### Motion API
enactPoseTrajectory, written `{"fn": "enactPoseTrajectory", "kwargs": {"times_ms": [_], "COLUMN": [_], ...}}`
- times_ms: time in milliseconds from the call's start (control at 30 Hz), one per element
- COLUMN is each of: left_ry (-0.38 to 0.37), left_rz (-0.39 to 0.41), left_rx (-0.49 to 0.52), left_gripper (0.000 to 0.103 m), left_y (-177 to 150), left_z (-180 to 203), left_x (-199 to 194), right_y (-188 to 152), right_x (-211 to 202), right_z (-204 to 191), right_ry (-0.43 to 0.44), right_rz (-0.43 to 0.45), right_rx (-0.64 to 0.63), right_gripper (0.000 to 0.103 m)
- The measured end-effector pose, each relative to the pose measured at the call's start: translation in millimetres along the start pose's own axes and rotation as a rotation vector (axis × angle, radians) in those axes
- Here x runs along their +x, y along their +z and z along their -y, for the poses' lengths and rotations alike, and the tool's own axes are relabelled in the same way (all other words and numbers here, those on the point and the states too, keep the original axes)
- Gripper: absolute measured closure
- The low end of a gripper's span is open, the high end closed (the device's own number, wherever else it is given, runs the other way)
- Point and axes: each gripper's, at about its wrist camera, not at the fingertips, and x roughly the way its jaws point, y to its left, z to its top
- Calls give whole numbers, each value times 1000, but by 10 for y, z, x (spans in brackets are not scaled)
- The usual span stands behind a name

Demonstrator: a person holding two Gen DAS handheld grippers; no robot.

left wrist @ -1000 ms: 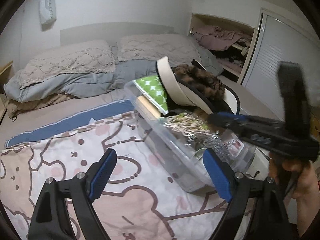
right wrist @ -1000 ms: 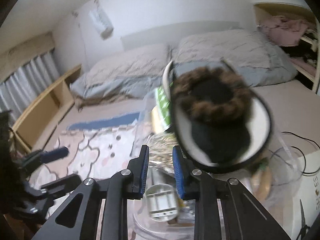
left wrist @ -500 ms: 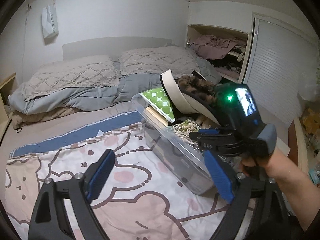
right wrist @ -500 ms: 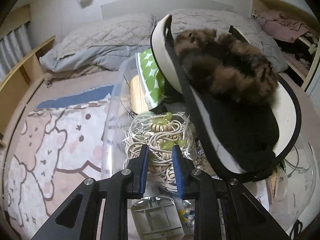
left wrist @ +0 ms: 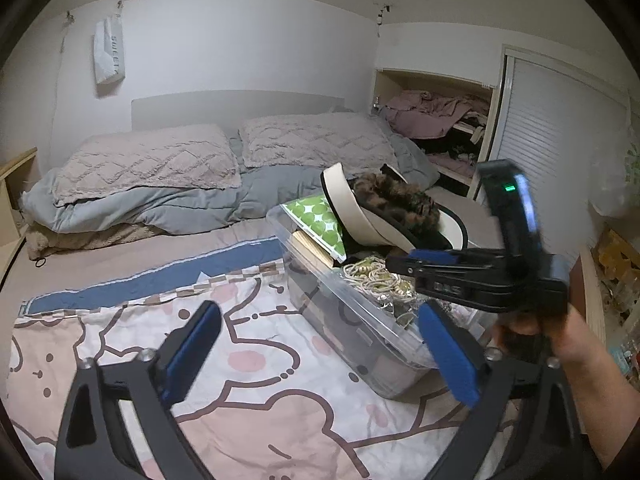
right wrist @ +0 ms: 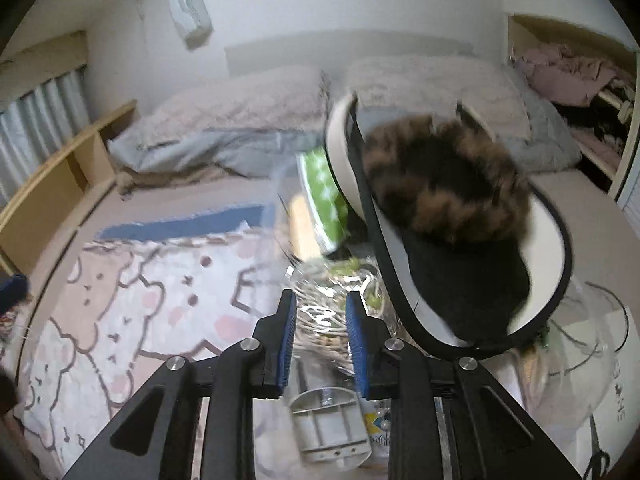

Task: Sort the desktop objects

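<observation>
Opening at this moment, the left gripper (left wrist: 320, 344) spreads its blue pads wide above the cartoon-bear blanket (left wrist: 248, 360), with nothing between them. The right gripper (right wrist: 322, 340) is opening too, its pads a moderate gap apart and gripping nothing; it hangs over the near end of the clear plastic bin (left wrist: 360, 332), above a tangle of pale bead necklaces (right wrist: 320, 312). In the left wrist view this right gripper shows as a black tool held by a hand (left wrist: 560, 344) at the bin's right side, a green light glowing on its upright part.

The bin sits on the blanket toward the bed's right side, crammed full. A cream and black hat (right wrist: 480, 264) with a brown furry piece (left wrist: 400, 200) leans out of its far end, a green dotted pouch (left wrist: 316, 216) stands against the far left wall, and a small white plastic holder (right wrist: 328, 428) lies at the near end. The right wrist view is blurred, so smaller contents are hard to make out.

Beyond the blanket, bare beige sheet runs to two quilted pillows (left wrist: 152, 160) and a bunched grey duvet (left wrist: 160, 204) at the head of the bed. A white bag (left wrist: 108, 56) hangs on the back wall. An open shelf (left wrist: 440, 128) stuffed with clothes fills the right corner, next to a slatted white door (left wrist: 560, 152).
</observation>
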Motion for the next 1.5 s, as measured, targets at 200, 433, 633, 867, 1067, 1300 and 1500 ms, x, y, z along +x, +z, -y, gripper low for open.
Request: {"fn": "enactPoseTrajectory", "kwargs": {"times_ms": [200,433,633,867,1067,1300,1500], "left_ry": [19,52,81,107,128,128,131], "left_rz": [24,63,92,122,134,126,111], "left_rx": [1,20,34,46,58,58,72], "left_gripper": [0,0,0,0,0,0,0], "left_y": [10,13,-3,-27,-57,-109,-160], "left_z": [15,46,78,93,117,142,183], "left_x": [-124,-320,-476,-609,-675,-738,-765], "right_y": [-9,-83,-244,-499,-682,-845,-964], "right_x": [-443,-878,-1146,-1395,-1551,-1683,-1742], "right_z": [-187,-222,-168,-167,-162,-128,-78], "right_ry": [-41,-95,-105,-119,-147,-151,-162], "right_rz": [148,279,333,377,409,426,421], "right_rx": [-33,-27,16,29,29,62,79], "right_gripper": [11,0,0,0,0,0,0]}}
